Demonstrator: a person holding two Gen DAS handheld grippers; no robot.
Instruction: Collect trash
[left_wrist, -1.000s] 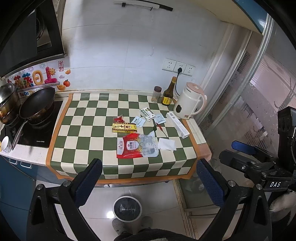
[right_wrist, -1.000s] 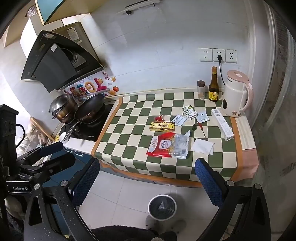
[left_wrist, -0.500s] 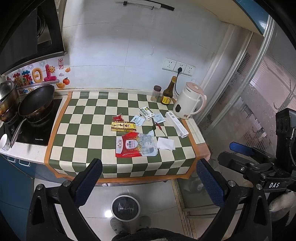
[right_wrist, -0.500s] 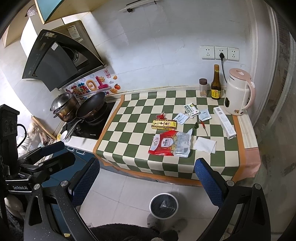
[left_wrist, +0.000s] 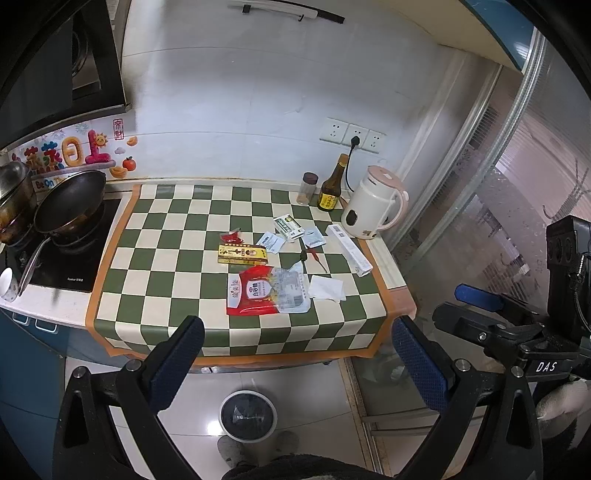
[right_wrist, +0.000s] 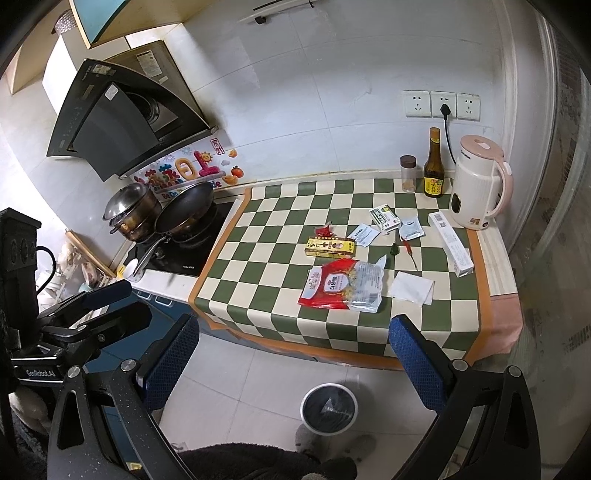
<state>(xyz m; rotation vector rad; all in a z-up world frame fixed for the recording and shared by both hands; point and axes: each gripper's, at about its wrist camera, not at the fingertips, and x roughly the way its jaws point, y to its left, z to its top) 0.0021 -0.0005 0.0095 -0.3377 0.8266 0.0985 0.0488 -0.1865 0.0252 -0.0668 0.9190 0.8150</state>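
Trash lies on the green-and-white checkered counter (left_wrist: 177, 266): a red and clear plastic bag (left_wrist: 267, 291) (right_wrist: 341, 284), a yellow box (left_wrist: 242, 254) (right_wrist: 330, 248), a white tissue (left_wrist: 327, 288) (right_wrist: 412, 288), a long white box (left_wrist: 349, 249) (right_wrist: 450, 243), small packets (left_wrist: 291, 227) and a red wrapper (left_wrist: 231, 238). A round white bin (left_wrist: 248, 415) (right_wrist: 328, 408) stands on the floor below. My left gripper (left_wrist: 295, 354) and right gripper (right_wrist: 293, 350) are open and empty, held back from the counter's front edge.
A pink-white kettle (left_wrist: 373, 206), a brown bottle (left_wrist: 330, 188) and a spice jar (left_wrist: 306, 188) stand at the counter's back right. A wok (left_wrist: 70, 203) and a pot (right_wrist: 129, 210) sit on the hob at the left. A glass door (left_wrist: 517, 184) is on the right.
Both views have shifted slightly; the counter sits a little higher and farther in the frames. Both grippers stay open. Nothing on the counter has moved.
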